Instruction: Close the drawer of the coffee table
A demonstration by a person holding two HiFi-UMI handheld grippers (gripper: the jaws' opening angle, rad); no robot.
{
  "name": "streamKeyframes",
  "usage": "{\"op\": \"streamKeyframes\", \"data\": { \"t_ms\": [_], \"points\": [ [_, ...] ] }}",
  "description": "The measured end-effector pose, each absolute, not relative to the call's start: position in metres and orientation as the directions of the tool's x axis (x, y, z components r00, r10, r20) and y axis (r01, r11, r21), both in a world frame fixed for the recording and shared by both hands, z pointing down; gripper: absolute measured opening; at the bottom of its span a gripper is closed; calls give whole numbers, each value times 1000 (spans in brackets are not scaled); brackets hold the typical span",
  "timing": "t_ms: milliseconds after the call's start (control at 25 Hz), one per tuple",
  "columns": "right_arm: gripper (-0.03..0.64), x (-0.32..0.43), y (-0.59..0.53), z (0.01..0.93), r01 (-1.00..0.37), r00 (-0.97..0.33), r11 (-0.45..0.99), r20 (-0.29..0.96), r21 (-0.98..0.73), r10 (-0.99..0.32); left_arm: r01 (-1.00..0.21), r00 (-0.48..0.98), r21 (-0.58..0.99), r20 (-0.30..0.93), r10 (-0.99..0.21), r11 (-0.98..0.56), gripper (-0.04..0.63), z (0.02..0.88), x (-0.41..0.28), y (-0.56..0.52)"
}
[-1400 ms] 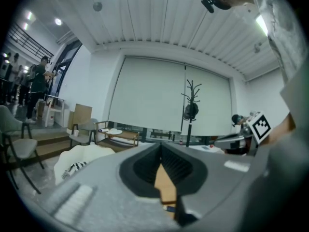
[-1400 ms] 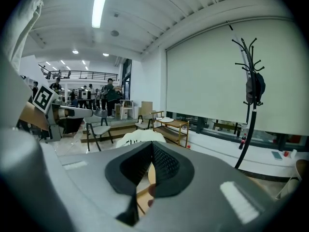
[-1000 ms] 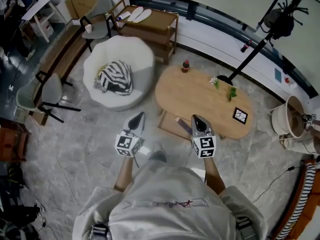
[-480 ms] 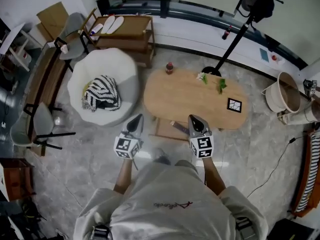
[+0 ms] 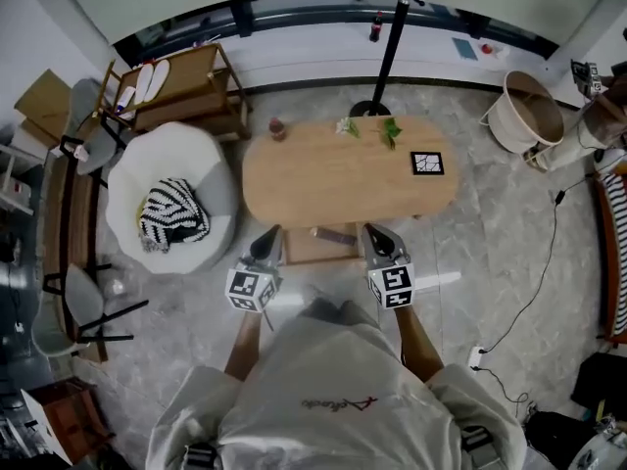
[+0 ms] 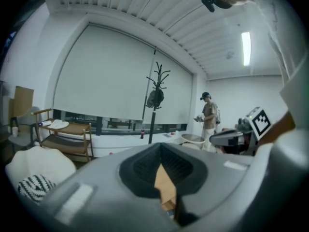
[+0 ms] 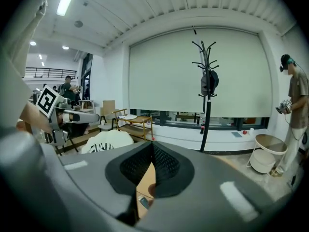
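The oval wooden coffee table [image 5: 343,184] lies straight ahead of me in the head view. Its open drawer [image 5: 312,246] sticks out from the near edge, and a dark flat object [image 5: 334,235] lies in it. My left gripper [image 5: 270,233] is shut and empty, its tip at the drawer's left corner. My right gripper [image 5: 370,231] is also shut and empty, just right of the drawer. In the left gripper view the closed jaws [image 6: 160,148] fill the bottom, with pale wood showing under them. The right gripper view shows its closed jaws [image 7: 152,150] above the same wood.
On the table stand a small bottle [image 5: 277,127], a plant sprig [image 5: 390,131] and a marker card [image 5: 426,163]. A white pouf with a striped cushion [image 5: 172,213] sits left, a wooden shelf [image 5: 186,91] behind it. A coat stand [image 5: 390,37], a basket [image 5: 529,106] and a person [image 7: 295,110] are beyond.
The head view has swung so the table now sits centred instead of to the right. Both grippers have moved forward to the drawer's front corners. Both stayed shut.
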State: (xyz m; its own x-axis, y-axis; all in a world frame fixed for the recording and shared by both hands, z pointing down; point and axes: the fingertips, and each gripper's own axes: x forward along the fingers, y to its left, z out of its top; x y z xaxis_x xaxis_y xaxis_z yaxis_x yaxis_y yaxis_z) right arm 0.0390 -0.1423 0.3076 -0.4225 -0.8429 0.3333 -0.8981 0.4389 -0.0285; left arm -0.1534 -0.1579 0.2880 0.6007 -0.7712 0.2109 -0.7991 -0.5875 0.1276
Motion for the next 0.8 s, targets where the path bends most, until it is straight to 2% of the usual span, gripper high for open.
{"op": "streamKeyframes", "data": {
  "t_ms": [400,800],
  "points": [
    [3,117,-90,312,-905,-415,422,327,-51,-849,-767,635,91,244,-733,-635,1,289,-63,-111],
    [3,138,-57,328,-879,-469,471,331,-77,-819,-809,578,79,283,-765,-582,2,299,-52,-59]
  ]
}}
